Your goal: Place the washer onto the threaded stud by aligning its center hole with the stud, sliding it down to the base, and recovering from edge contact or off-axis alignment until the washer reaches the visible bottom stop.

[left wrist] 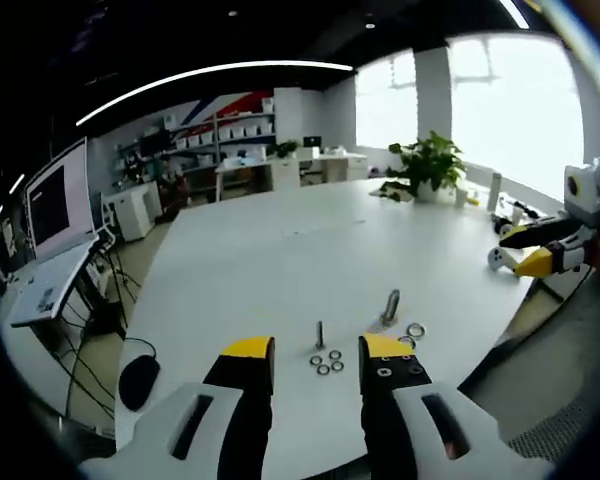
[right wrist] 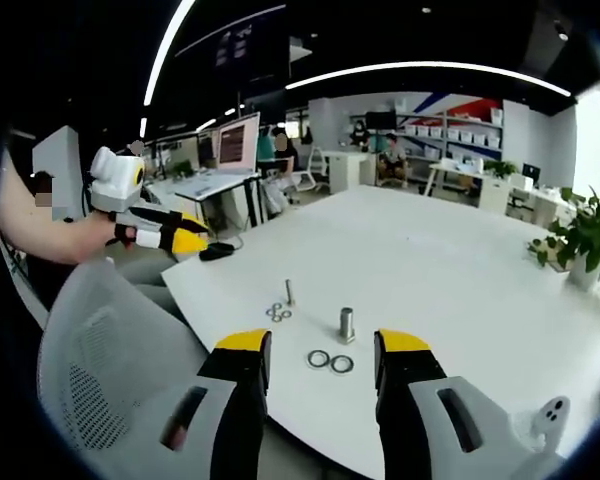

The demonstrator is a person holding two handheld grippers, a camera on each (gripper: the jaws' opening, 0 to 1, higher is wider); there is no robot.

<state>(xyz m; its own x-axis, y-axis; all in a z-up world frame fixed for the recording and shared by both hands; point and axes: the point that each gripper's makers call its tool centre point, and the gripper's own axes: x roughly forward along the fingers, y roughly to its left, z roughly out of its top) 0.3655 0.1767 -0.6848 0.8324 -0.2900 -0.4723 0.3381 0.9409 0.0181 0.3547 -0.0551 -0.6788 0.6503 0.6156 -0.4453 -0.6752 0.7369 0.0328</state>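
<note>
A thick threaded stud (right wrist: 347, 323) stands upright on the white table (right wrist: 430, 260), with two large washers (right wrist: 330, 361) lying flat just in front of it. Further left stand a thin stud (right wrist: 289, 291) and several small washers (right wrist: 278, 313). My right gripper (right wrist: 322, 345) is open and empty, just short of the large washers. In the left gripper view, my left gripper (left wrist: 317, 352) is open and empty near the small washers (left wrist: 325, 362) and thin stud (left wrist: 320, 333). The thick stud (left wrist: 391, 305) and a large washer (left wrist: 415, 329) lie to its right. Each gripper shows in the other's view (left wrist: 540, 250) (right wrist: 165, 235).
A potted plant (left wrist: 430, 162) and small items stand at the table's far side. A grey mesh chair (right wrist: 110, 350) is at the table edge near my right gripper. A white controller (right wrist: 555, 410) lies on the table. A black mouse (right wrist: 217, 250) sits by the edge.
</note>
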